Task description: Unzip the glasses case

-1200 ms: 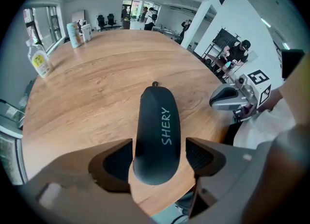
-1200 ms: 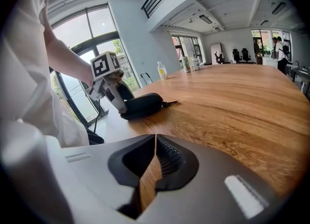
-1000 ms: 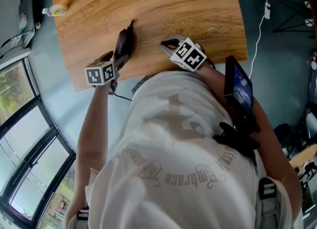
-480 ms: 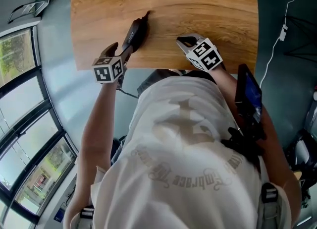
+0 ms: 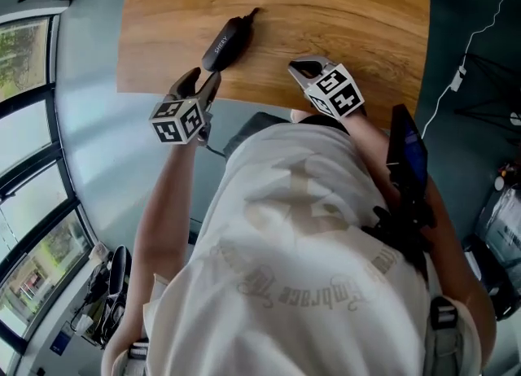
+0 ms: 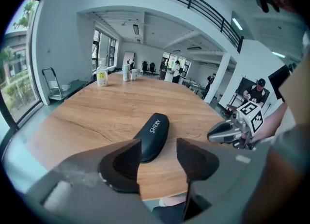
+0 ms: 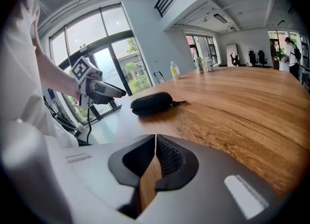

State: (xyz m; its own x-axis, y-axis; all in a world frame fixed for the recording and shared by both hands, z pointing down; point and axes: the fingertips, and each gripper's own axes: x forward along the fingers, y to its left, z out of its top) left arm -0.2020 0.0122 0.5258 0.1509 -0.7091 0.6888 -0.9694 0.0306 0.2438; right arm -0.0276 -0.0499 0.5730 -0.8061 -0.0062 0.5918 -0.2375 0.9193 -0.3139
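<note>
1. The table (image 5: 342, 8) has not changed. The shift across the head views looks like the camera's own. Bare wood runs far ahead and to the right. The bottles (image 6: 101, 77) stand well apart at the far end.
2. The case (image 5: 226, 41) lies where it lay a second ago. It sits at a slant near the table's near edge and left corner, still zipped as far as I can see. There is little wood between it and those two edges, so I think a pull toward the person risks dragging it off.
3. The left gripper (image 6: 159, 146) stays at the case's near end, hanging over the table edge. Its jaws are about half open and closing, narrower than a second ago. The case end sits just ahead of the gap and the pads do not press on it, so this gripper holds nothing. I take this as a move to clamp that end, so unzipping has not begun.
4. The right gripper (image 7: 155, 138) has barely moved. It hovers over the near edge, well to the right of the case. Its jaws are closed to a thin slit with nothing in them. It has a clear path across open wood to the case.
5. The zip pull (image 7: 180, 103) sticks out from the case's far end, untouched. It points to open table, so there is room to draw it along.
</note>
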